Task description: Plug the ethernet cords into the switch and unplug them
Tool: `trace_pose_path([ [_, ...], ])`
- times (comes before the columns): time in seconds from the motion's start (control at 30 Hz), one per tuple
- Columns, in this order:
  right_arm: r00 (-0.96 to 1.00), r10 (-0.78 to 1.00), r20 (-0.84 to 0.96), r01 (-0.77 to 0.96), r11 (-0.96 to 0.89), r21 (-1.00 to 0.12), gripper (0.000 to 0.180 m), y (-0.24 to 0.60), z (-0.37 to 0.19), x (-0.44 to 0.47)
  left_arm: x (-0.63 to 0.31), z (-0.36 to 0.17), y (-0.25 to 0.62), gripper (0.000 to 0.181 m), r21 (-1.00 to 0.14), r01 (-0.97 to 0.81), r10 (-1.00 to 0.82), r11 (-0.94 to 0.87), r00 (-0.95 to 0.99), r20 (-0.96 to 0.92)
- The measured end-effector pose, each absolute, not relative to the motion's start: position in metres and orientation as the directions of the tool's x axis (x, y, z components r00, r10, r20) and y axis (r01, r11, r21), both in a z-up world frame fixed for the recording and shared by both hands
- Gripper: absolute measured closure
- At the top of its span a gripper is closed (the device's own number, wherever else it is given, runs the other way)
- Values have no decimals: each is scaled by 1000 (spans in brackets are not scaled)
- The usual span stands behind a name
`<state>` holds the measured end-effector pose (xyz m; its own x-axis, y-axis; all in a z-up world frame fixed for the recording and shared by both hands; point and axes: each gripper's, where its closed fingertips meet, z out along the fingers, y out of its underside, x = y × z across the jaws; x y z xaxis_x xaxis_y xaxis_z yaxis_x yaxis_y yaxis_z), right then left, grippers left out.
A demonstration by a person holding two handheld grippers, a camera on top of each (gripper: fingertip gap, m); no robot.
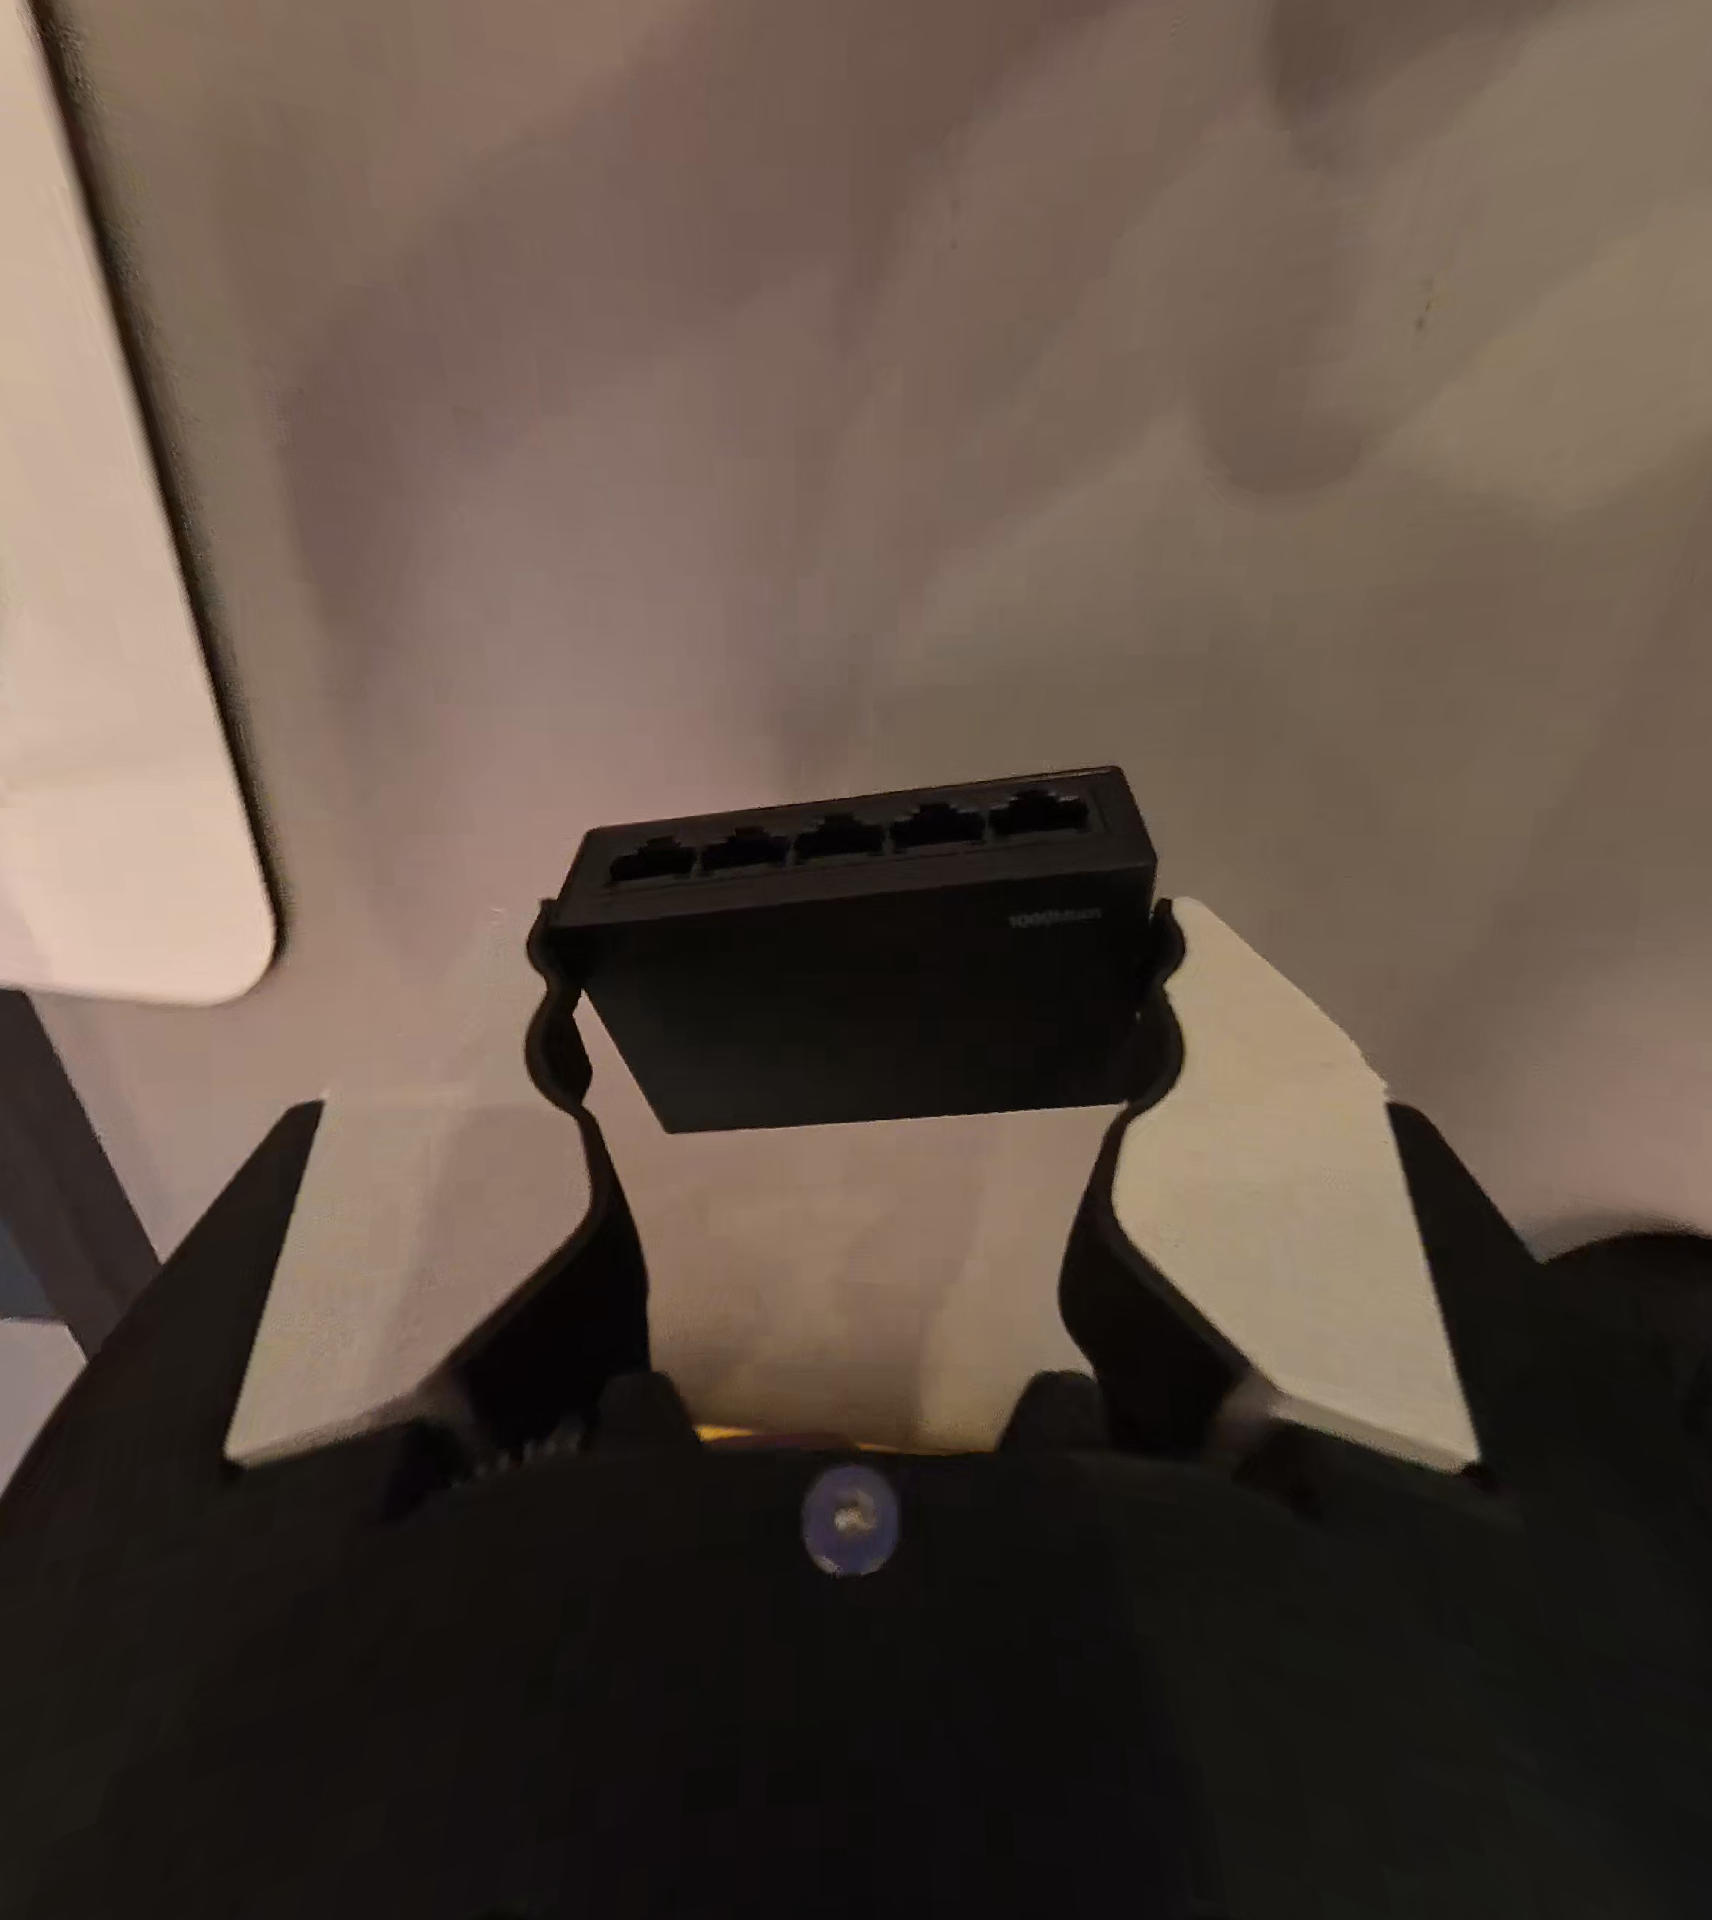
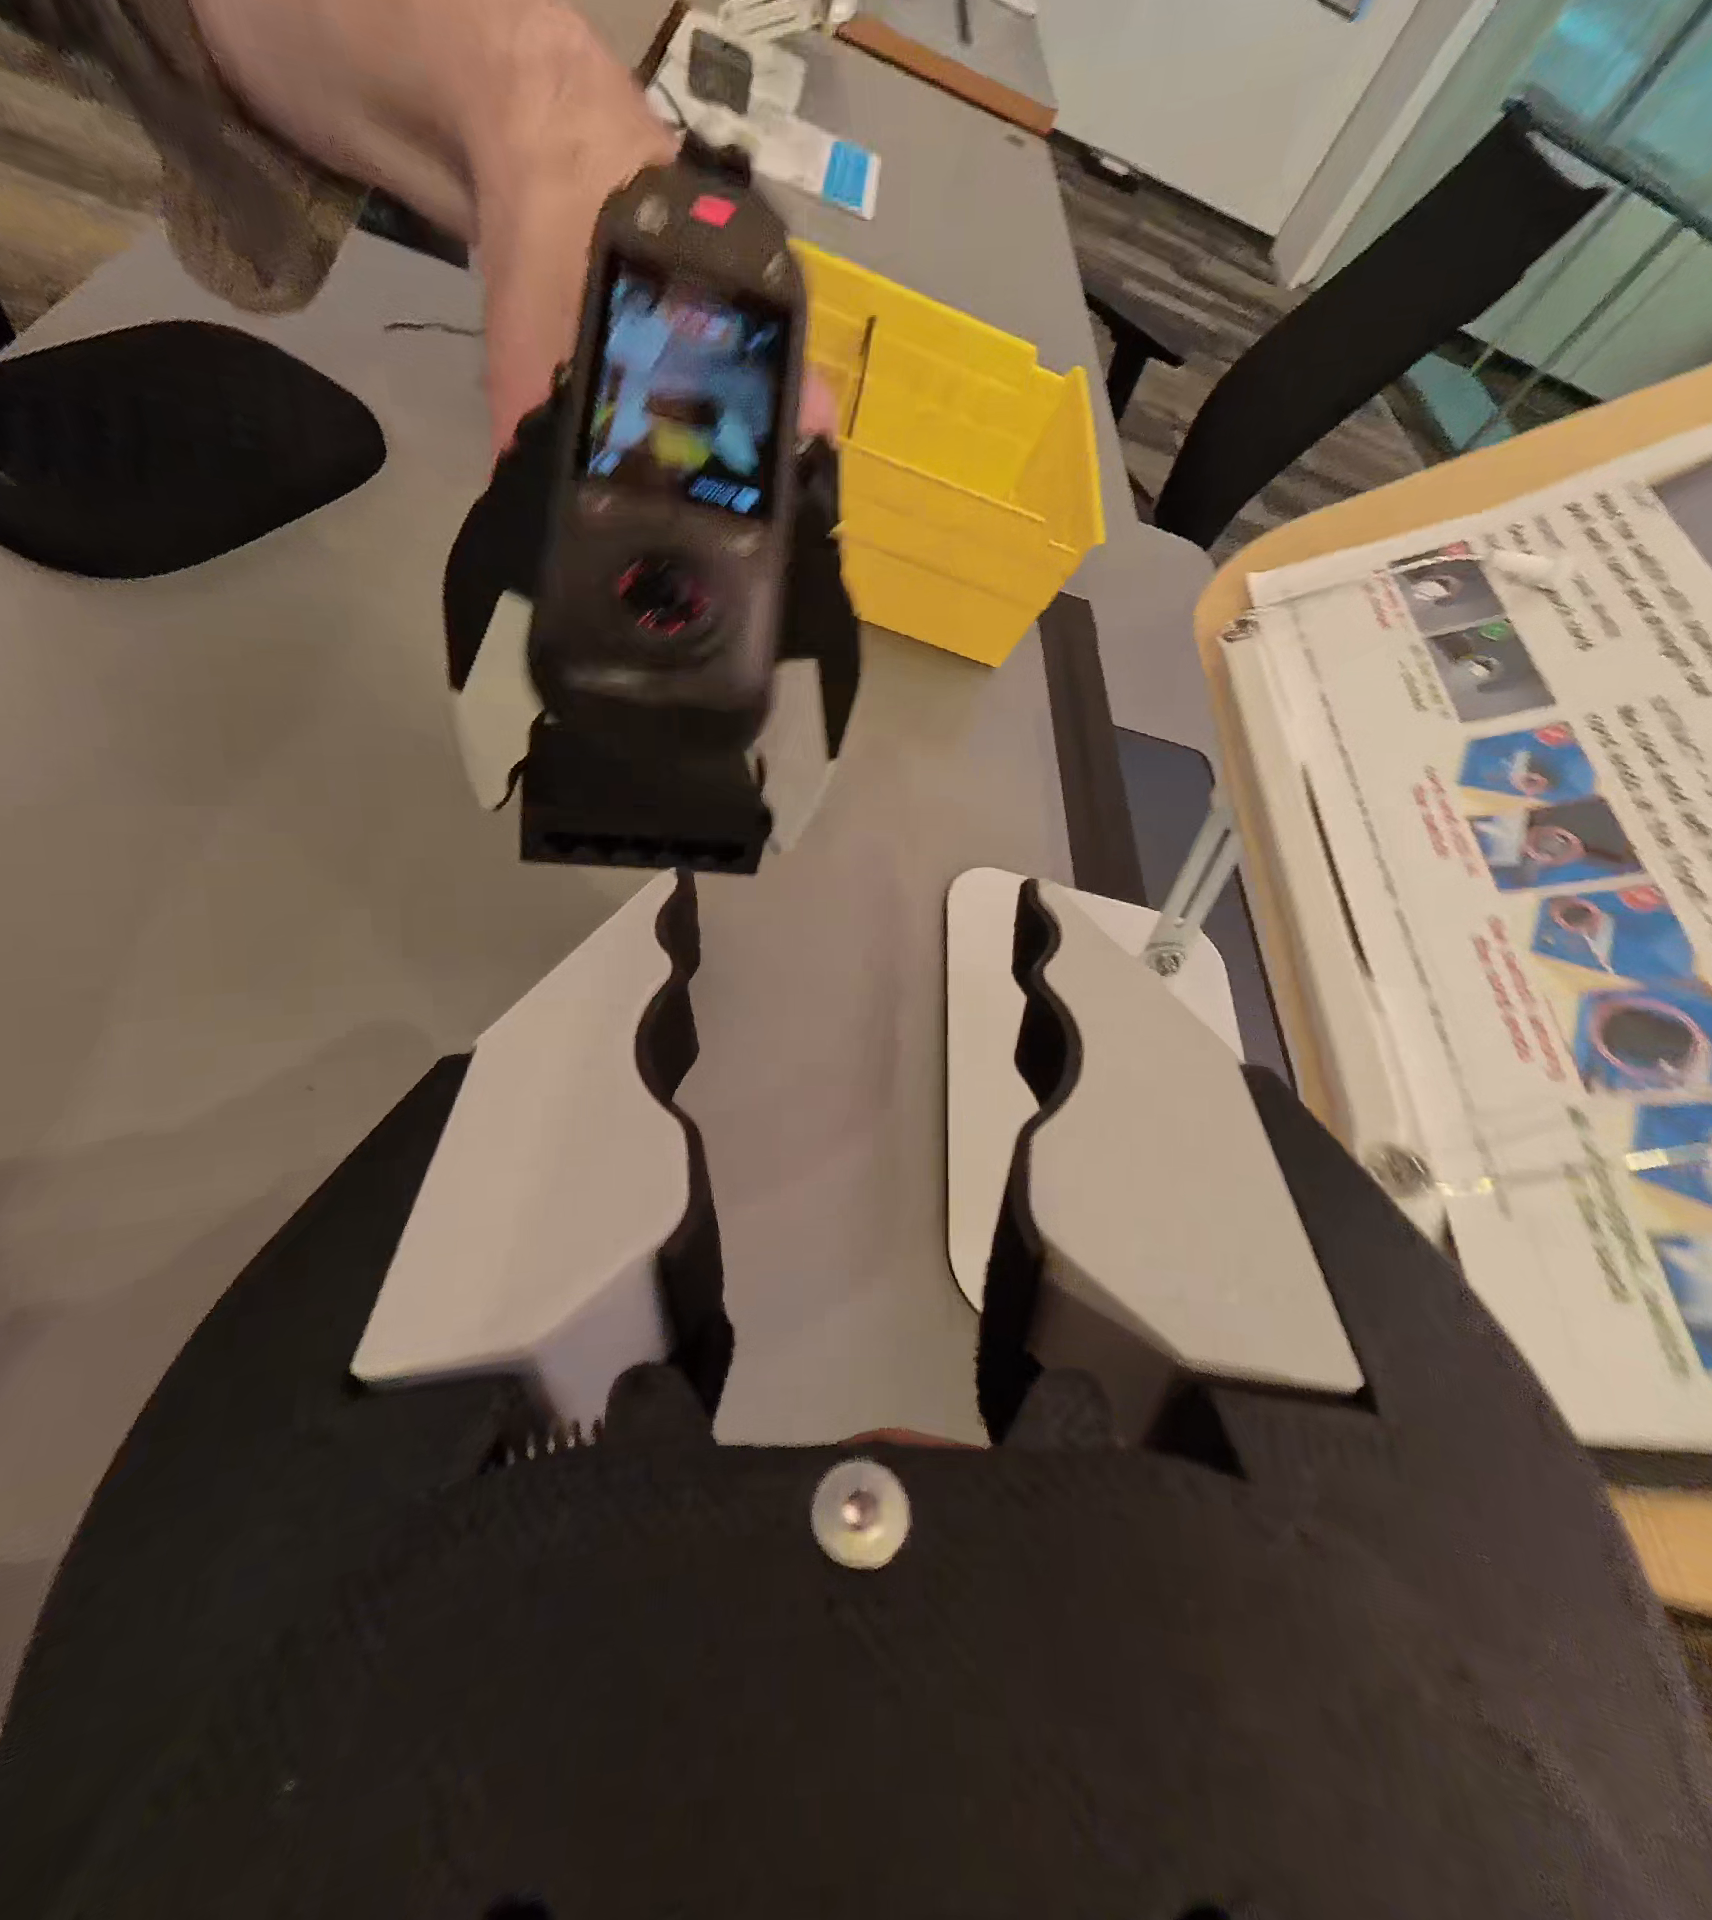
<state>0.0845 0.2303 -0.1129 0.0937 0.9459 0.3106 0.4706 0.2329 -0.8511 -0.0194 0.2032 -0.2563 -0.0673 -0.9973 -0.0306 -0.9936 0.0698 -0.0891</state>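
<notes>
My left gripper [image 1: 850, 961] is clenched on the black switch [image 1: 862, 961], one finger pressed to each side, lifting it clear of the grey desk [image 1: 935, 468] with its row of ports facing away from me. My right gripper [image 2: 857, 935] holds nothing, its fingers [image 2: 1044, 1023] spread wide apart, just short of the switch. A yellow bin [image 2: 966, 499] sits on the desk behind.

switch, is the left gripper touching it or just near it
Touching. In the left wrist view the switch sits clamped between the left gripper fingers, both pads pressed against its side edges.
</notes>
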Motion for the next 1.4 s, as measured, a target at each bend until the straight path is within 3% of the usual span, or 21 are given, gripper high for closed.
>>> trace_pose_path([
  [0.3, 214, 919, 332, 394, 230, -890, 121, 235, -83, 130, 27, -292, 165, 79, 4, -967, -967, 255, -255, -21],
  [0.67, 197, 914, 354, 424, 246, -872, 119, 233, -84, 121, 30, -315, 155, 79, 63, -959, -960, 278, -279, 0],
  [1.07, 201, 912, 357, 421, 249, -872, 117, 232, -82, 122, 30, -315, 154, 78, 47, -962, -963, 267, -268, -3],
  [1.4, 217, 904, 368, 415, 256, -873, 116, 231, -76, 128, 29, -290, 157, 56, -35, -940, -940, 340, -338, -44],
])
